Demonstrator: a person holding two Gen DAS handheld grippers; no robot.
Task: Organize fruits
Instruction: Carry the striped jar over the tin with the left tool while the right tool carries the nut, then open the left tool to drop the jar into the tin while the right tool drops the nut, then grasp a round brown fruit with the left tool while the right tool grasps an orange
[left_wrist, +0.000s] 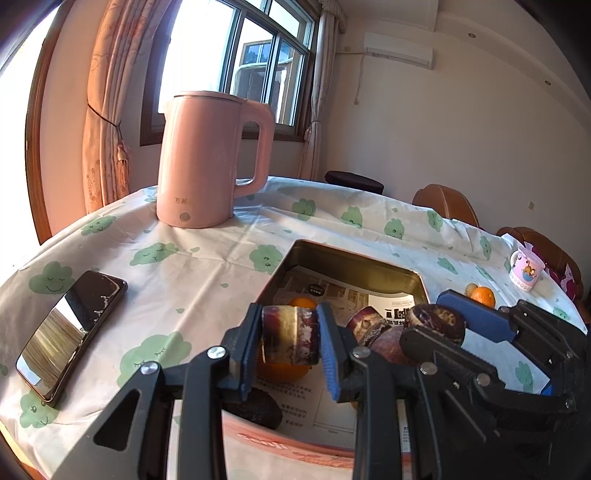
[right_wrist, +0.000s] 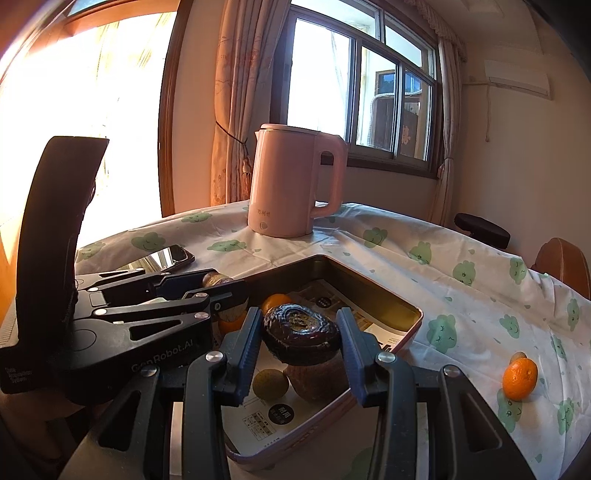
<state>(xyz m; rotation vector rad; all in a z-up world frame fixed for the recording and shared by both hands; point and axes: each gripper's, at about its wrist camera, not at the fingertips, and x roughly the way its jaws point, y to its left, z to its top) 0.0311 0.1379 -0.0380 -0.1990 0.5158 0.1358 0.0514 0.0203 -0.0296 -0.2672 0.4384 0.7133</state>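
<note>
While hovering over the metal tin (left_wrist: 369, 266), left tongs (left_wrist: 290, 338) clamped on glossy cylindrical fruit (left_wrist: 290, 336), right tongs (right_wrist: 301, 338) on wrinkled purple fruit (right_wrist: 301, 328).

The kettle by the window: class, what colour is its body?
Pale pink; the kettle shows best in the left wrist view.

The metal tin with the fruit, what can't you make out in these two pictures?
- Left wrist view: the tin's near corner and a dark fruit are partly hidden by the left gripper.
- Right wrist view: the brown fruit lies partly under the purple piece in the right gripper.
- Both views: the paper liner's print is too small to read.
</note>
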